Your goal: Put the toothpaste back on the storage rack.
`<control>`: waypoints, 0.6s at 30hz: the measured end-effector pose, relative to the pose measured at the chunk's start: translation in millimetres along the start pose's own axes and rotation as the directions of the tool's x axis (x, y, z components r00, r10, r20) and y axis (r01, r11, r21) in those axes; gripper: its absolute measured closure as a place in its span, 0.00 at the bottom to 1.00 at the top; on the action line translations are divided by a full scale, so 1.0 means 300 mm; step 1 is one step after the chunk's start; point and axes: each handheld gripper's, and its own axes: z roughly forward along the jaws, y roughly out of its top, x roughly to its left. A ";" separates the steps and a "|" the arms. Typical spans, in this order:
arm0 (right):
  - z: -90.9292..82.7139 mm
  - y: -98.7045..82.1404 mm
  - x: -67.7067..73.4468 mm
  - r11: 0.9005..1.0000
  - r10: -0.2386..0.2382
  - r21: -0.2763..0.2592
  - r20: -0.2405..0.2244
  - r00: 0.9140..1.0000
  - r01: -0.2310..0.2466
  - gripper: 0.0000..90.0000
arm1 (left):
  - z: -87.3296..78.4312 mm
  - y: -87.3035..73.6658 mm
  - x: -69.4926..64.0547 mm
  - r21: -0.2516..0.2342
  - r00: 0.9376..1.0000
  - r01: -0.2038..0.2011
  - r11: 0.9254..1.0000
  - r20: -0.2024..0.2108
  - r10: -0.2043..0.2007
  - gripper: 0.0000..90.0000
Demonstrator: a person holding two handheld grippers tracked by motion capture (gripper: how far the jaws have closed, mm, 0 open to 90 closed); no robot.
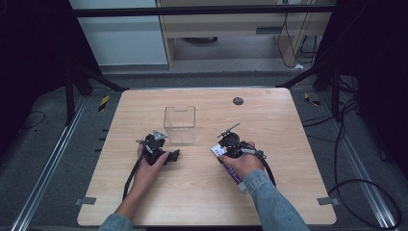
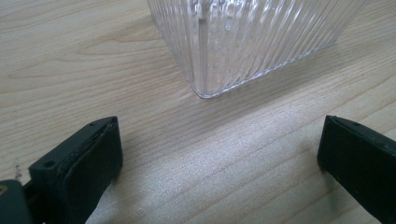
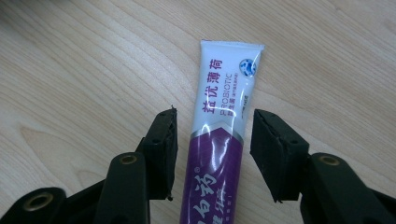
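A purple and white toothpaste tube (image 3: 219, 135) lies flat on the wooden table (image 1: 288, 159), its flat white crimped end pointing away from me. My right gripper (image 3: 215, 119) is open and straddles the tube, one jaw on each side with a small gap to each. From above, the tube (image 1: 233, 174) runs under the right hand, and the right gripper (image 1: 222, 152) sits over its white end. A clear ribbed plastic container (image 1: 180, 125) stands upright at the table's middle. My left gripper (image 1: 174, 155) rests open just in front of it, with the container's corner (image 2: 252, 42) beyond the wide-apart jaws and nothing between them.
A small black round cap (image 1: 237, 101) is set into the table behind the container. Black frame legs (image 1: 96, 79) and cables (image 1: 365, 187) stand on the grey floor around the table.
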 end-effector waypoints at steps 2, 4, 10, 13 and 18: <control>0.010 0.001 -0.001 1.000 0.004 0.004 0.002 1.000 -0.004 0.56 | 0.000 0.000 0.000 0.000 1.000 0.000 1.000 0.000 0.000 0.00; 0.022 0.002 0.001 1.000 0.009 0.010 0.002 1.000 -0.009 0.55 | 0.000 0.000 0.000 0.000 1.000 0.000 1.000 0.000 0.000 0.00; 0.063 0.001 0.004 0.999 0.023 0.035 0.013 1.000 -0.023 0.54 | 0.000 0.000 0.000 0.000 1.000 0.000 1.000 0.000 0.000 0.00; 0.077 0.001 0.000 0.999 0.026 0.041 0.017 1.000 -0.027 0.54 | 0.000 0.000 0.000 0.000 1.000 0.000 1.000 0.000 0.000 0.00; 0.088 0.001 0.001 0.998 0.044 0.045 0.021 0.999 -0.044 0.55 | 0.000 0.000 0.000 0.000 1.000 0.000 1.000 0.000 0.000 0.00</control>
